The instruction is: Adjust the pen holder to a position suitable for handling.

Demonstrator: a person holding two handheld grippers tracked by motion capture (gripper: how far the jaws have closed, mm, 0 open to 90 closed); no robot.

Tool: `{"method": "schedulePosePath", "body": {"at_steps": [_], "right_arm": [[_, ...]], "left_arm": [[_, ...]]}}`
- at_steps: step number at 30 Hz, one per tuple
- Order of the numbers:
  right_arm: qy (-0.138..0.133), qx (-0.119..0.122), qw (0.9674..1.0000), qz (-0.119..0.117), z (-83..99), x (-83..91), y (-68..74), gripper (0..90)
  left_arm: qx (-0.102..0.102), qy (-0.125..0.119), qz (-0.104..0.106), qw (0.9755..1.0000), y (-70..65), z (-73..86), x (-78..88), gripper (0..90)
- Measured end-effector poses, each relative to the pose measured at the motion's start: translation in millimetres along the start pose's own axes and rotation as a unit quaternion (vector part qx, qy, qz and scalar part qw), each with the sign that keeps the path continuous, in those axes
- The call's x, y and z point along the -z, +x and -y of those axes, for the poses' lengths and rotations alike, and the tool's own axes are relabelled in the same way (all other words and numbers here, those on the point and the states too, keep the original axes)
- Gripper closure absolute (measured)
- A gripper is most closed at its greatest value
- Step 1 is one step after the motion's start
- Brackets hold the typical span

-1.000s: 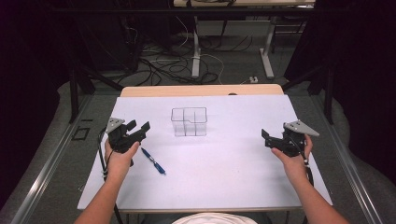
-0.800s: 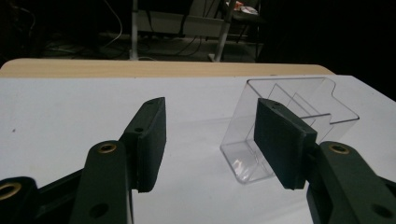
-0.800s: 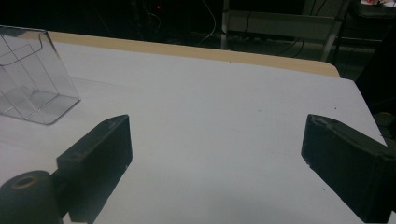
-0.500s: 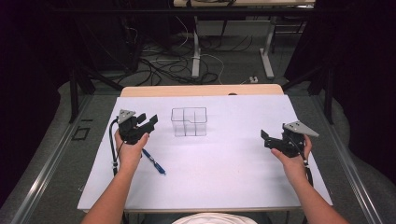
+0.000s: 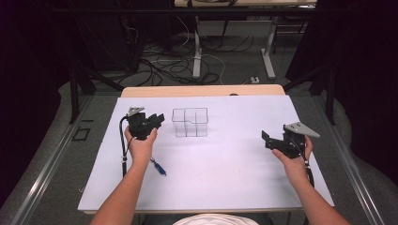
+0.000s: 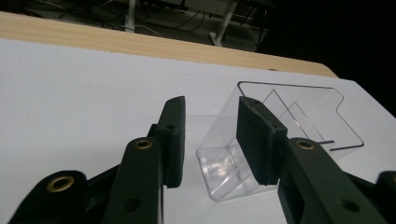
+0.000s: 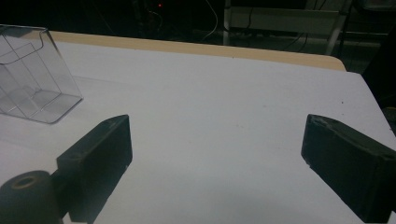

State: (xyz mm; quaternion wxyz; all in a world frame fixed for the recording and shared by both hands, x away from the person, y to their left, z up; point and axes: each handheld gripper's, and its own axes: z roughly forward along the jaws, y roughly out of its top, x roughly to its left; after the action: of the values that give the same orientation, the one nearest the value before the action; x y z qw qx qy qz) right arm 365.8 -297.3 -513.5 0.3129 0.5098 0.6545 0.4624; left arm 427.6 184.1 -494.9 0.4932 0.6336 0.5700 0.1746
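Note:
A clear plastic box with inner dividers stands on the white table top, left of centre. My left gripper hovers just left of it, pointing at it. In the left gripper view the box lies right behind the jaws. My left gripper is open; its jaws have just been closing, with nothing between them. A blue pen lies by the left forearm. My right gripper is at the right side, well apart from the box. In its own view my right gripper stands wide open over bare table, the box far to the left.
A strip of wooden table edge runs along the far side of the white top. Beyond it are desk legs and cables on the floor. Metal rails flank the table on both sides.
My left hand has moved right and slightly away from me, toward the clear box, and its jaws have narrowed. The right hand has stayed put.

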Motion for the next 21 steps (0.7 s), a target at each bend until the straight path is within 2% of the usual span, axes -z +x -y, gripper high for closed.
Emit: {"method": "schedulePosePath", "body": {"at_steps": [1,3,7,13,21], "right_arm": [[0.0,0.001,1.0,-0.001,0.2,-0.2,-0.1,8.3],[0.003,0.004,1.0,0.001,0.2,-0.4,-0.4,8.3],[0.006,0.001,1.0,0.0,0.5,-0.5,0.7,8.3],[0.005,0.0,1.0,-0.003,0.8,-1.4,0.5,8.3],[0.008,-0.003,1.0,0.002,0.7,-1.8,1.4,6.8]], "left_arm": [[0.0,0.0,0.0,1.0,0.0,0.0,0.0,63.9],[0.017,0.001,0.004,0.9998,-0.4,-0.6,-3.7,65.9],[0.017,0.013,0.0,0.9998,0.4,-0.7,-7.3,70.6],[0.033,0.033,-0.015,0.9988,2.3,3.3,-18.1,79.5],[0.038,0.051,-0.007,0.998,3.7,5.7,-26.2,87.5]]}}
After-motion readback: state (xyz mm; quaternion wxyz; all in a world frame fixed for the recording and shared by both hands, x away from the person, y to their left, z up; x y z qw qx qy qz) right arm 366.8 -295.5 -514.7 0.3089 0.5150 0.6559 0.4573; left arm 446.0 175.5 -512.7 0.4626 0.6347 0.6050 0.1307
